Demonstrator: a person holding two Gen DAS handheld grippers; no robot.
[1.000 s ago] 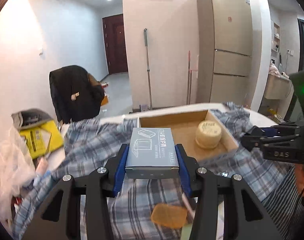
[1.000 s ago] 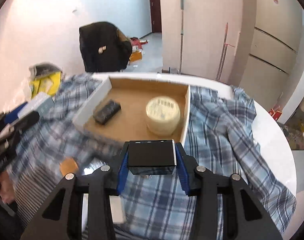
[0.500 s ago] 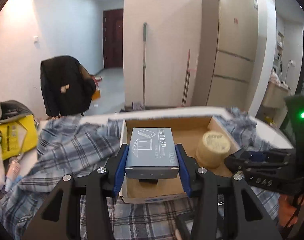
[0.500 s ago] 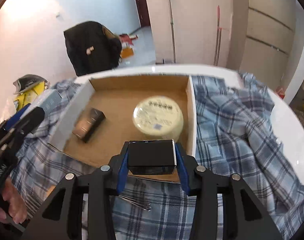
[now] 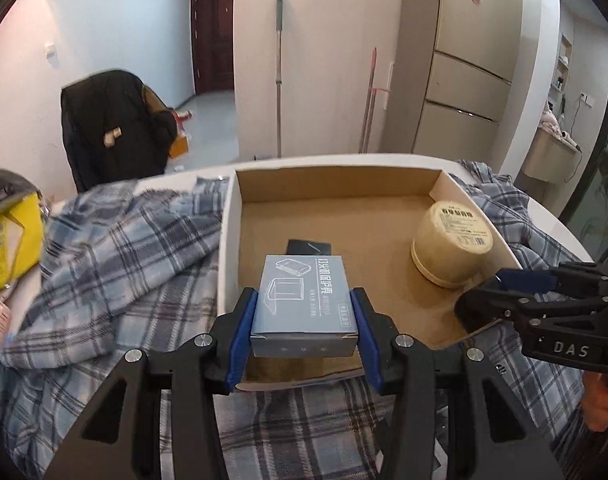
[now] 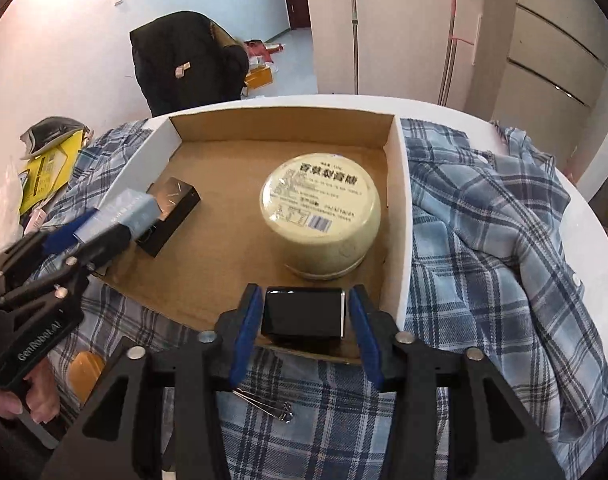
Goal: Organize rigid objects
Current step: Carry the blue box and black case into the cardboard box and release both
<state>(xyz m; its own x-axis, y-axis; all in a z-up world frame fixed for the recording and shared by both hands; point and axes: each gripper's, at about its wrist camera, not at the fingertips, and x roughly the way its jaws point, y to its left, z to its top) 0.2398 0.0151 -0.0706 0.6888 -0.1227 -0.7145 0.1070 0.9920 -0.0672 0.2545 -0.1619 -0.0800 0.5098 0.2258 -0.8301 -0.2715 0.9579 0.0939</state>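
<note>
My left gripper (image 5: 304, 320) is shut on a pale blue box (image 5: 305, 300) and holds it over the near left part of a shallow cardboard tray (image 5: 230, 224). My right gripper (image 6: 304, 316) is shut on a small black box (image 6: 302, 314) over the tray's near right corner (image 6: 397, 216). Inside the tray stand a round cream tub (image 6: 321, 214) on the right and a flat black box (image 6: 172, 208) on the left. The left gripper with the blue box also shows in the right wrist view (image 6: 116, 224); the right gripper shows in the left wrist view (image 5: 499, 292).
A blue plaid shirt (image 6: 483, 220) covers the round white table (image 6: 583, 208) around the tray. Nail clippers (image 6: 268, 404) and an orange item (image 6: 86, 368) lie on the cloth near the front. A yellow package (image 5: 4, 240) sits at the far left.
Both grippers have moved forward with their boxes and now hang over the tray's near edge. The tray looks closer and larger in both views.
</note>
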